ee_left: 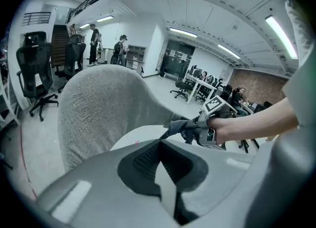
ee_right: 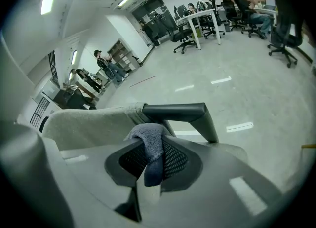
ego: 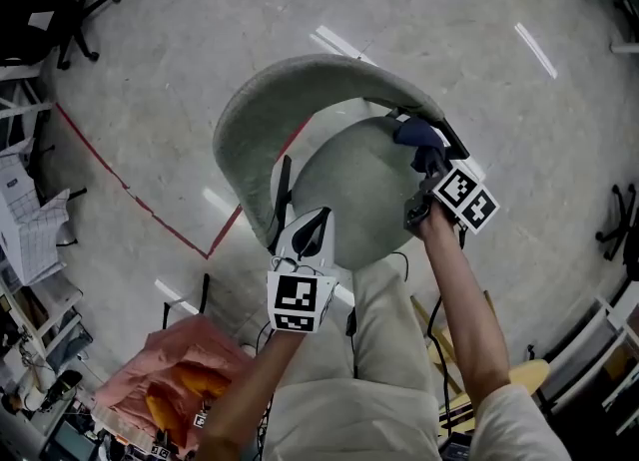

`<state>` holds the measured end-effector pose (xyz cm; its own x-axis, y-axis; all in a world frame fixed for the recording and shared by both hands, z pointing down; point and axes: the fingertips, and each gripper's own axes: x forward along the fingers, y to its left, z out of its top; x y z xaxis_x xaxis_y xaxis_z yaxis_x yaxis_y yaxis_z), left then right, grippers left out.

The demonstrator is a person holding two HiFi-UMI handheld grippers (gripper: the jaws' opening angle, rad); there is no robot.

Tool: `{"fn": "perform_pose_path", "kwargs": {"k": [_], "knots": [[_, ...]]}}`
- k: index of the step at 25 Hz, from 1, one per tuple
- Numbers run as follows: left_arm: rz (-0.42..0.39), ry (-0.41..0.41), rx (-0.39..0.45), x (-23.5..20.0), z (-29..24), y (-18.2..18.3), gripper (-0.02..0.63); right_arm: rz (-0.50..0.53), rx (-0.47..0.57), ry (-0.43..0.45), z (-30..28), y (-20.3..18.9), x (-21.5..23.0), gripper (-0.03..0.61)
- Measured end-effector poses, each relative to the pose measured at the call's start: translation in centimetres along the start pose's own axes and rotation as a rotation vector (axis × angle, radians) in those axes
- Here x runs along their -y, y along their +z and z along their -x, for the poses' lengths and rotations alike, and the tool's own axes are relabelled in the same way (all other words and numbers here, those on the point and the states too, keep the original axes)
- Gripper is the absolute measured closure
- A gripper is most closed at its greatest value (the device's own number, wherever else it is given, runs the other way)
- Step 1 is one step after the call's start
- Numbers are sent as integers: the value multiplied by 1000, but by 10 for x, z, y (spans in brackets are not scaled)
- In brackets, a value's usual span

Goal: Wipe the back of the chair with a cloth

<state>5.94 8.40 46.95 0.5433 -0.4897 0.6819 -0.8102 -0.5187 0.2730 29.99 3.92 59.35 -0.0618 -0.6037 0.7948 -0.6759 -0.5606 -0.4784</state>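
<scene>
A grey fabric chair back (ego: pixel 290 85) curves round the pale seat (ego: pixel 349 200) just below me. My right gripper (ego: pixel 427 165) is over the chair's right side, by the black armrest (ee_right: pixel 180 111), and is shut on a dark blue cloth (ego: pixel 417 138). The cloth (ee_right: pixel 150 148) bunches between its jaws, close to the end of the chair back (ee_right: pixel 89 121). My left gripper (ego: pixel 321 215) hovers over the seat's near edge with its jaws shut and nothing in them. From the left gripper view the chair back (ee_left: pixel 98 108) rises ahead, with the cloth (ee_left: pixel 180 126) to its right.
A red tape line (ego: pixel 130 190) crosses the pale floor to the left. A pink bundle (ego: pixel 170 369) lies by my legs (ego: pixel 369 349). Black office chairs (ego: pixel 60 10) stand at the far left, desks and several people further off.
</scene>
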Motion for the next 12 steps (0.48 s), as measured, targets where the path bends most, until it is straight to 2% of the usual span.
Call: {"fn": "perform_pose_path", "kwargs": {"k": [5, 8, 12], "knots": [[21, 22, 17, -11, 15, -7, 612, 99, -44, 47, 12, -31, -24, 502], [36, 32, 22, -15, 24, -13, 612, 155, -89, 105, 24, -50, -46, 502], [52, 54, 23, -26, 38, -24, 612, 318, -168, 193, 33, -87, -78, 502]]}}
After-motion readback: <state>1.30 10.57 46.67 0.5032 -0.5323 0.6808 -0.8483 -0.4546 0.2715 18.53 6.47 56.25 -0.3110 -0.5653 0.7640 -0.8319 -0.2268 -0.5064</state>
